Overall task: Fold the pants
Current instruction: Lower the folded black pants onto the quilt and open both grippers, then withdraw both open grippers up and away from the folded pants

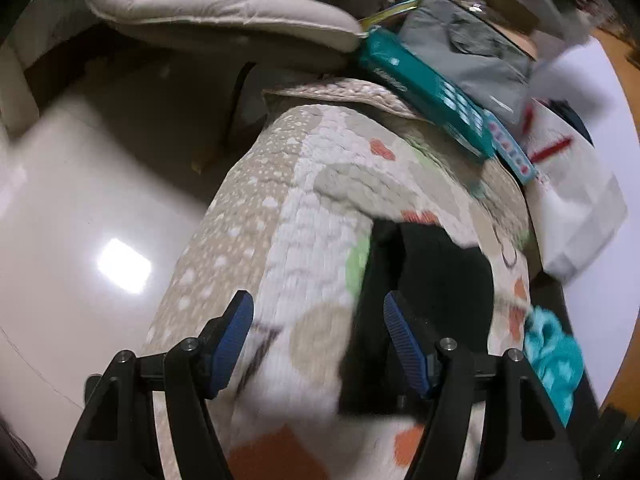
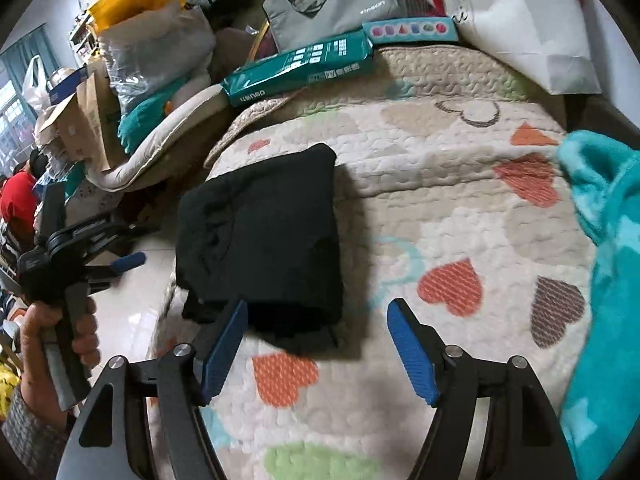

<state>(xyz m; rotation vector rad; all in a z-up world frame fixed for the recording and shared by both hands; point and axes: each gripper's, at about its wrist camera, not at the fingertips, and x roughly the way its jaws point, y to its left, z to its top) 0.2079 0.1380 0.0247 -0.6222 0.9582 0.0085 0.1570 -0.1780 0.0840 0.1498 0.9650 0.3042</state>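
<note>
The black pants [image 2: 260, 236] lie folded into a compact, roughly rectangular bundle on the quilted bedspread [image 2: 440, 208], close to its left edge in the right wrist view, with a small flap of dark cloth sticking out at the near left corner. In the left wrist view the same pants [image 1: 436, 280] show as a dark, blurred mass on the spread, so their outline there is hard to make out.

The right gripper [image 2: 316, 344] hangs just on the near side of the bundle, its blue-padded fingers [image 2: 412, 356] spread wide with only the bedspread and the bundle's near edge seen between them; the pads press on nothing. The left gripper [image 1: 318, 344] is likewise spread and empty, pointing down over the edge of the spread, with the pants beyond its right finger. In the right wrist view this left gripper [image 2: 120, 264] appears off the bed's left side over the pale floor [image 2: 132, 320], held by a hand [image 2: 52, 344] in a patterned sleeve.

A turquoise fleece cloth [image 2: 600, 280] lies along the right of the bed. At the far end sit a teal box [image 2: 300, 72], a grey bag [image 2: 332, 4] and a white paper bag [image 2: 532, 28]. Left of the bed stands a pile of bags and cushions.
</note>
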